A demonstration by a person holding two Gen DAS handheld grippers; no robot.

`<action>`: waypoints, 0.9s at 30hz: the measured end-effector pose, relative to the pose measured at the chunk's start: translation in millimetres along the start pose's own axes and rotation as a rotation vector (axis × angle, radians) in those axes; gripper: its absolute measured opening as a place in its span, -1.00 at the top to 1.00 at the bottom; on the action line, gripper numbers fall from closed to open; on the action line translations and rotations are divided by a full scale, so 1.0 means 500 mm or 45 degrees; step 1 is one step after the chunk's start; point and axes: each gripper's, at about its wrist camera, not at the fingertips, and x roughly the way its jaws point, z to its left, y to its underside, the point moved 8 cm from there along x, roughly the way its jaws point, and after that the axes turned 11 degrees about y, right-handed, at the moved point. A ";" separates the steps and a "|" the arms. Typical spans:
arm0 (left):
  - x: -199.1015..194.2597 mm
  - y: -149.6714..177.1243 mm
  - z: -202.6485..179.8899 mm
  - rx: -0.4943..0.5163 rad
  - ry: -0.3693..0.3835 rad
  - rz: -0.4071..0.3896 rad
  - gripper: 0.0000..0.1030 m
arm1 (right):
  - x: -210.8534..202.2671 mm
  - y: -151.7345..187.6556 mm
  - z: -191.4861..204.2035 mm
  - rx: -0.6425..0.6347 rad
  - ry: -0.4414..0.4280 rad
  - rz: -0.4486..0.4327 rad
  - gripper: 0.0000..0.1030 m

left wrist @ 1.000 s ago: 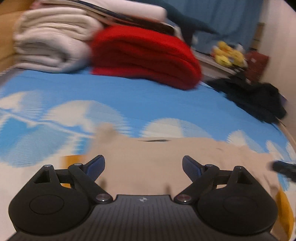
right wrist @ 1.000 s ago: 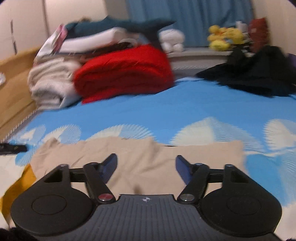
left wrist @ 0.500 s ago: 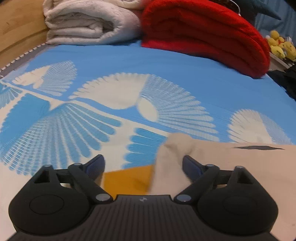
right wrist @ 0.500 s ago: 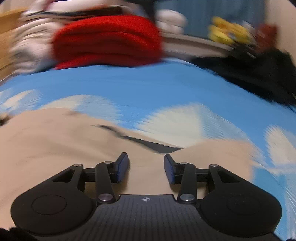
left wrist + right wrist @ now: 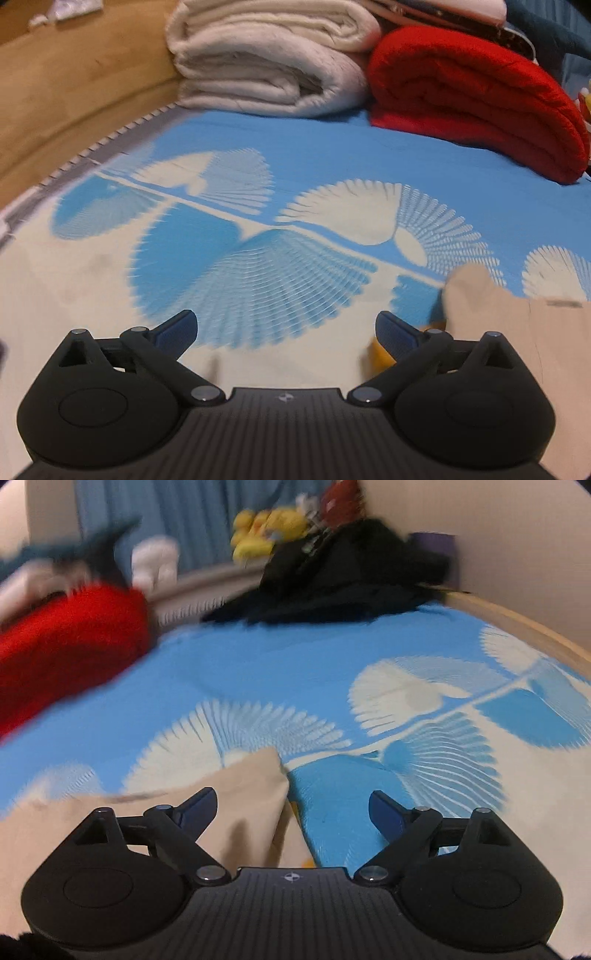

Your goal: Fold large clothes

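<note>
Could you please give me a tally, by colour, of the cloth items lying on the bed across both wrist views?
Red: 1, folded red blanket
White: 1, folded white blanket
Beige: 1, beige garment
Black: 1, black clothes heap
Total: 4

Left gripper [image 5: 284,328] and right gripper [image 5: 293,806] are showing identical builds: matte black ribbed housing, small white logo at centre, two round side lobes, linkage arms on silver pivot screws, dark blue pads on the fingers [image 5: 177,326].
</note>
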 end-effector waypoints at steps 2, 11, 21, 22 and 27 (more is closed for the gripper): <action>-0.063 0.022 0.006 -0.012 0.023 0.001 -0.99 | -0.076 0.015 -0.025 0.066 -0.037 -0.007 -0.78; -0.289 0.141 -0.246 0.014 0.445 0.015 -0.99 | -0.315 0.187 -0.178 0.555 -0.106 0.104 -0.84; -0.239 0.234 -0.453 0.313 0.394 0.188 -0.99 | -0.272 0.370 -0.304 1.047 -0.111 0.485 -0.86; -0.222 0.246 -0.451 0.329 0.363 0.206 -0.99 | -0.264 0.371 -0.301 1.077 -0.133 0.485 -0.86; -0.139 0.283 -0.466 0.294 0.342 0.281 -1.00 | -0.222 0.338 -0.230 1.003 -0.232 0.447 -0.86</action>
